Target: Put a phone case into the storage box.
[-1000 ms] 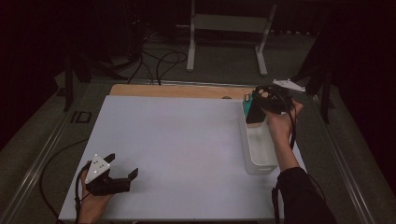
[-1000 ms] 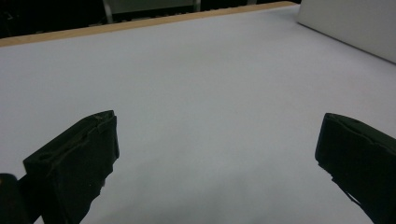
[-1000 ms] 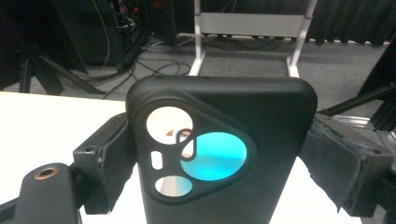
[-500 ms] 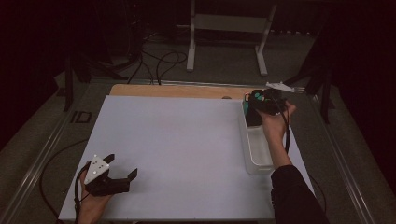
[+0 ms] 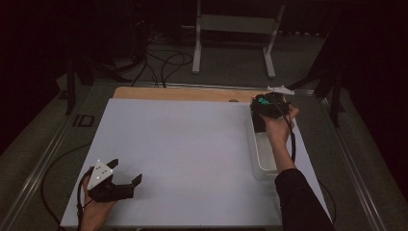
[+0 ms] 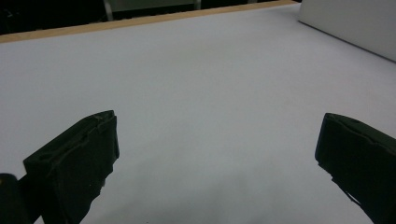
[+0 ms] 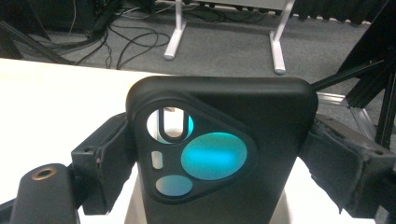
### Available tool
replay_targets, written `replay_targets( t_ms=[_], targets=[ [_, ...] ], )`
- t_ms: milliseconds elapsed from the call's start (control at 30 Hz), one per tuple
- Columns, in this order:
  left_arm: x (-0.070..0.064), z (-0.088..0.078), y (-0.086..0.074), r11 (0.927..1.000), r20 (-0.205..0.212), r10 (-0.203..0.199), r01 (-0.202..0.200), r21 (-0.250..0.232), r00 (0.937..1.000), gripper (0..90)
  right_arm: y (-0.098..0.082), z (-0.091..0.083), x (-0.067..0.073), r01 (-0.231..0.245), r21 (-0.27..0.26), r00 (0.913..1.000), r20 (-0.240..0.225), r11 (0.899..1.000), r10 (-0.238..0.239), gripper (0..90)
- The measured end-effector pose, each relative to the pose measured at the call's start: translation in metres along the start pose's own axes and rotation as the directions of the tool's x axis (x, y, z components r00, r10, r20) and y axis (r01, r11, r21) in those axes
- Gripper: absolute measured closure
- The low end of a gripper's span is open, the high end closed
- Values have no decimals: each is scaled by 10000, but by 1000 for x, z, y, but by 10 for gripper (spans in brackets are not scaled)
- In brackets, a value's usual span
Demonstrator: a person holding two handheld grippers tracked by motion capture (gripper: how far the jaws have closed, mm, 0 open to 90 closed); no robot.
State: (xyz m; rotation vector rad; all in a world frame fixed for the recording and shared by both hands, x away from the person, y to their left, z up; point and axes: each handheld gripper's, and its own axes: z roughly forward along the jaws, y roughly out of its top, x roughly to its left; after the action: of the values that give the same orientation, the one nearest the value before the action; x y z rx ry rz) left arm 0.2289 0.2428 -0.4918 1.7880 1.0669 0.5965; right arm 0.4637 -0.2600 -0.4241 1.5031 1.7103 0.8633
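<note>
A black phone case (image 7: 219,154) with a triangular camera cut-out and teal patches stands upright between the jaws of my right gripper (image 7: 224,161), which is shut on its sides. In the high view the case (image 5: 263,103) is held over the far end of a long white bin (image 5: 262,161) at the table's right side, with the right gripper (image 5: 269,107) around it. My left gripper (image 5: 126,172) rests near the front left corner of the white table top, open with nothing between its jaws. In the left gripper view the left gripper (image 6: 215,158) has bare white surface between its jaws.
A wooden strip (image 5: 183,93) runs along the table's far edge. Beyond it stand a white stand (image 5: 233,29) and loose cables (image 5: 163,62) on the floor. The white bin's side wall (image 6: 355,23) shows at the upper right of the left gripper view.
My right hand has drifted slightly left and away over the bin's far end, still holding the phone case. The left gripper has stayed put.
</note>
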Motion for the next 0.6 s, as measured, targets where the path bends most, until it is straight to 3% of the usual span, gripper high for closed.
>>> replay_targets(
  t_ms=[333,600],
  targets=[
    [0,0,0,10000,-9,24,-24,41,10000,1,-3,9,4,-36,54,9997,230,10000,35,135],
    [0,1,-1,10000,-9,8,-8,69,10000,1,-2,16,2,22,54,10000,30,10000,-22,126]
  ],
)
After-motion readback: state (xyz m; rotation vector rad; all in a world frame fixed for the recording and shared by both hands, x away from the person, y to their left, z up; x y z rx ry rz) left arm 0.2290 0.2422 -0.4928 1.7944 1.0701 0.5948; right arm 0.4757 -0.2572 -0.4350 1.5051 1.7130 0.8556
